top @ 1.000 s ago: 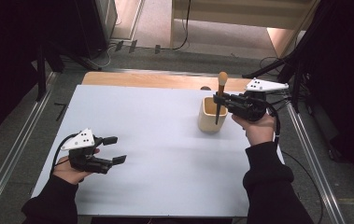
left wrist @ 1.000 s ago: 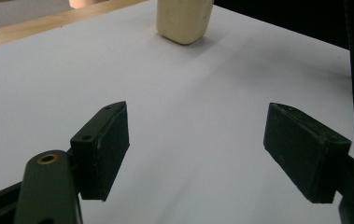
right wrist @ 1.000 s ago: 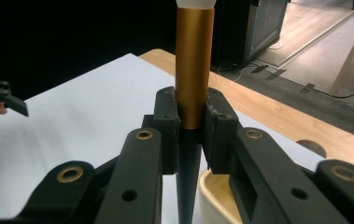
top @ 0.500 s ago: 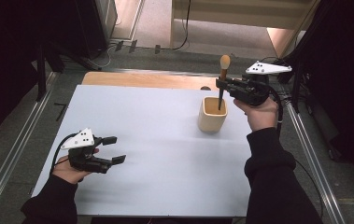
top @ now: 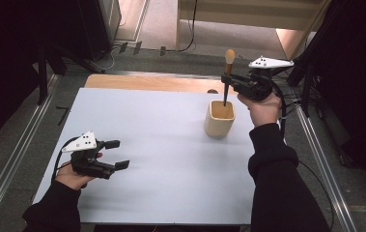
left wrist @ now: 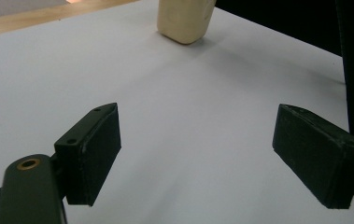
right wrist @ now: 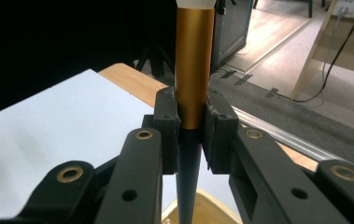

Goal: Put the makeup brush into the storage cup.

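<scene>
The right gripper (top: 230,83), sitting at about two o'clock on the desk (top: 161,145), is clenching its jaws on a makeup brush (top: 227,77) and holding it upright, bristle head up and dark pointed handle tip down. In the high view the tip is hanging just above the mouth of the cream cup (top: 219,118), so the brush is standing directly over the cup, not resting inside it. The right gripper view is showing the grip closely: the two pads are pressing from either side where the gold ferrule meets the dark handle, with the cup's rim (right wrist: 198,210) showing below. Gripping there is probably keeping the brush vertical, so that its narrow tip can pass the rim without knocking the walls. Judging by this, the brush is being carried either out of or into the cup; the pictures alone are not settling which.

The left gripper (top: 115,154) is resting low at about eight o'clock, well apart from the cup, with its jaws released. They have just been opening wider, and nothing is lying between them; in the left gripper view only bare white desk surface (left wrist: 188,130) is showing between the two pads, with the cup (left wrist: 184,21) far off at the top. This hand seems to be waiting out of the way, leaving the space around the cup free for the working hand.
</scene>
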A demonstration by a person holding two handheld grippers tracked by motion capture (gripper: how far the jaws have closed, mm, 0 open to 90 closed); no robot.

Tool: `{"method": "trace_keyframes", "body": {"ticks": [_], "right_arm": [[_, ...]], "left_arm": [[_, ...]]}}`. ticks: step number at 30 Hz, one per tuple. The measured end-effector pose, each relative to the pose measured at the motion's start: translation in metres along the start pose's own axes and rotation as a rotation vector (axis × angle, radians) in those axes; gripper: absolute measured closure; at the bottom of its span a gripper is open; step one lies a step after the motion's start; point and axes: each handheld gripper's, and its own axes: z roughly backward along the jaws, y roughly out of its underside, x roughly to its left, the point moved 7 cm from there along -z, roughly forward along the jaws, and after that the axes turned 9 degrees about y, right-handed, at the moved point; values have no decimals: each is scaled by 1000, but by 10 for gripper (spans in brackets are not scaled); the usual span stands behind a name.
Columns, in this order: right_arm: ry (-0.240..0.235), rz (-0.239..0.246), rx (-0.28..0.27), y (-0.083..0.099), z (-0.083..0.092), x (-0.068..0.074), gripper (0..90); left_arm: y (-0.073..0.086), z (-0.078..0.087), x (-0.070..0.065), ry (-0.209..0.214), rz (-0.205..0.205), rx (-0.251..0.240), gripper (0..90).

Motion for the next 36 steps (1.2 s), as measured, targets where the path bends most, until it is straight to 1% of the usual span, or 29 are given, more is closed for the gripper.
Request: {"method": "trace_keyframes", "body": {"ticks": [2,4,6,10,12,14,16,17,19,22,25,26,30,32,36], "right_arm": [[4,-7,12,3,-4,-2,790],[1,-18,17,6,-8,-2,790],[4,-12,15,10,-11,-2,789],[7,-33,30,18,-16,-3,789],[13,-37,15,22,-17,-4,788],[13,-41,19,24,-18,-5,788],[16,-49,45,32,-19,-7,788],[16,-49,45,32,-19,-7,788],[20,-57,36,38,-20,-8,789],[25,-56,54,45,-22,-8,788],[21,-60,60,48,-23,-8,788],[23,-61,50,50,-23,-8,788],[20,-70,49,54,-24,-9,788],[26,-82,63,59,-26,-11,788],[24,-74,70,61,-27,-10,788]], "left_arm": [[0,0,0,1,0,5,153],[0,0,0,4,-1,-3,153],[0,1,0,3,-2,-1,153],[-1,2,0,-2,2,-7,153],[-1,2,0,-5,-5,-5,154],[-1,2,0,-9,-12,-6,158],[-1,2,0,-6,-7,-9,158],[-1,2,0,-6,-7,-9,158],[-1,1,0,-2,-6,-3,158],[-1,1,-1,-2,-11,-3,158],[-1,1,-1,-3,-8,-2,158],[0,1,-1,-2,-4,-1,158],[0,1,-1,-1,-6,3,158],[0,1,-1,-1,-6,0,158],[0,1,0,-1,0,1,158]]}}
